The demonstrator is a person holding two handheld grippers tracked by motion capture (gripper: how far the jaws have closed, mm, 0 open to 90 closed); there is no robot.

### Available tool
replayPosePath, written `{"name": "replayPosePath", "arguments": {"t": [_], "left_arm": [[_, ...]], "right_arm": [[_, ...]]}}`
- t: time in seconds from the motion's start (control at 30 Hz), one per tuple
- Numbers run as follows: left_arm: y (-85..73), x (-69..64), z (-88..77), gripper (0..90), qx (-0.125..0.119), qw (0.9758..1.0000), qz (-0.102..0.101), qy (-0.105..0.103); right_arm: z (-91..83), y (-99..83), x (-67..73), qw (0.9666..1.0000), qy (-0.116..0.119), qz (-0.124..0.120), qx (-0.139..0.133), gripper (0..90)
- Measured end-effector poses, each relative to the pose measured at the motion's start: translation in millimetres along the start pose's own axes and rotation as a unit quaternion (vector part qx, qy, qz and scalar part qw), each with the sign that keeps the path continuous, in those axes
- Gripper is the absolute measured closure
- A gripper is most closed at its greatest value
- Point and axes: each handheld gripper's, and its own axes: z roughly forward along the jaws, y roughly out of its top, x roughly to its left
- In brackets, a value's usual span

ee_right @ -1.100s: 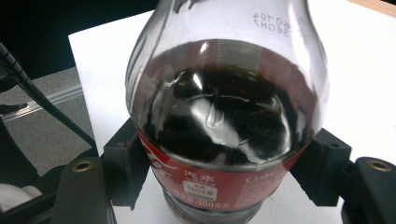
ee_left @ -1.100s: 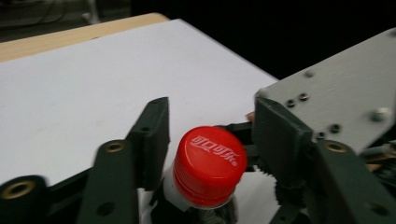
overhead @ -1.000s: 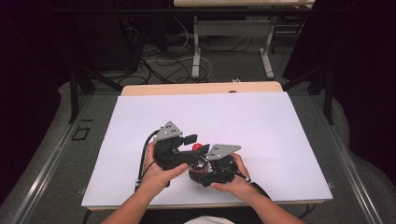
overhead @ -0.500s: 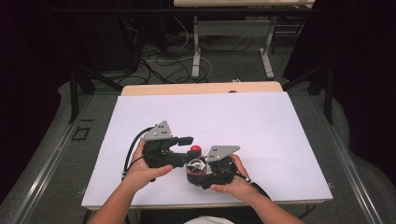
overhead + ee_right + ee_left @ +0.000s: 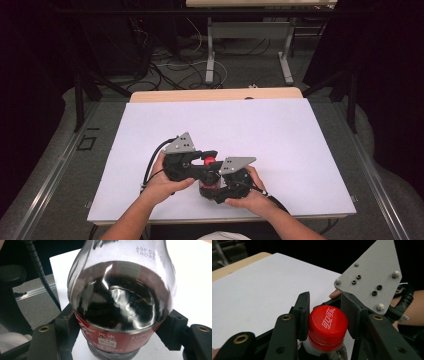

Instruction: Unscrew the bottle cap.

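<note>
Left hand-held gripper (image 5: 325, 315) clamps red cap (image 5: 327, 323); right hand-held gripper (image 5: 120, 326) grips bottle (image 5: 120, 302).

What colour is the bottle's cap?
Red with white writing, the cap shows best in the left gripper view.

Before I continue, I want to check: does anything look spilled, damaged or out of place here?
Nothing stands out. The bottle is capped with its red cap, and the white table looks dry.

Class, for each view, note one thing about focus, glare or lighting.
High view: white table brightly lit, surroundings dark. Left gripper view: red cap sharp, jaws at the bottom edge soft. Right gripper view: bright glare streaks on the cola bottle, its glass bending the reflections.
</note>
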Motion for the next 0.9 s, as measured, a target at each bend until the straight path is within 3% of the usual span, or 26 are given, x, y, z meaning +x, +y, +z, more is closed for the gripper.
{"name": "replayPosePath", "arguments": {"t": [0.07,0.1,0.13,0.17,0.2,0.27,0.37,0.43,0.47,0.53,0.57,0.7,0.73,0.9], "left_arm": [[0.9,-5.1,2.8,60.8,-0.003,0.9994,-0.015,0.032],[0.9,-5.1,2.8,60.8,-0.003,0.9994,-0.015,0.032],[2.6,-10.0,4.3,60.9,0.001,0.9974,-0.034,0.063],[2.6,-10.0,4.3,60.9,0.001,0.9974,-0.034,0.063],[4.3,-15.1,6.1,60.9,0.004,0.9948,-0.048,0.09],[5.8,-19.6,8.3,61.0,0.004,0.9915,-0.059,0.116],[8.0,-24.5,11.2,61.0,0.003,0.9875,-0.072,0.14],[8.9,-25.1,12.4,61.0,0.003,0.9867,-0.076,0.144],[9.7,-25.0,12.5,60.9,0.006,0.9866,-0.079,0.142],[9.9,-21.2,13.1,60.2,0.002,0.9895,-0.078,0.122],[9.9,-18.9,12.9,56.1,0.005,0.9906,-0.08,0.111],[8.8,-14.1,7.0,42.2,-0.011,0.9912,-0.094,0.092],[8.8,-9.5,-1.3,41.6,-0.019,0.9928,-0.095,0.069],[7.9,-2.4,-17.0,40.1,-0.029,0.9967,-0.068,0.035]], "right_arm": [[-0.5,-0.1,-1.9,0.9999,-0.01,0.003,0.0,29.2],[-1.0,0.0,-2.1,0.9999,-0.013,0.005,0.003,29.2],[-1.1,-0.2,-2.4,0.9999,-0.015,0.005,0.003,29.2],[-0.7,-0.5,-3.0,0.9998,-0.021,0.004,-0.001,29.2],[-0.7,-0.4,-2.7,0.9996,-0.026,0.009,-0.002,29.2],[-0.6,-0.4,-3.0,0.9995,-0.031,0.011,-0.002,29.2],[-1.3,-0.2,-3.8,0.9993,-0.037,0.012,0.0,29.2],[-2.0,-0.2,-4.0,0.9991,-0.039,0.016,0.003,29.2],[-1.5,-0.6,-4.2,0.999,-0.041,0.017,-0.005,29.2],[-2.7,-0.1,-5.4,0.9992,-0.037,0.017,-0.004,29.2],[-2.8,-0.2,-5.8,0.9991,-0.039,0.017,-0.006,29.2],[-4.0,-0.3,-6.3,0.9992,-0.034,0.021,-0.006,29.2],[-4.1,-0.3,-6.4,0.9992,-0.033,0.019,-0.007,29.2],[-4.0,0.6,-5.2,0.9995,-0.025,0.019,-0.003,29.2]]}}
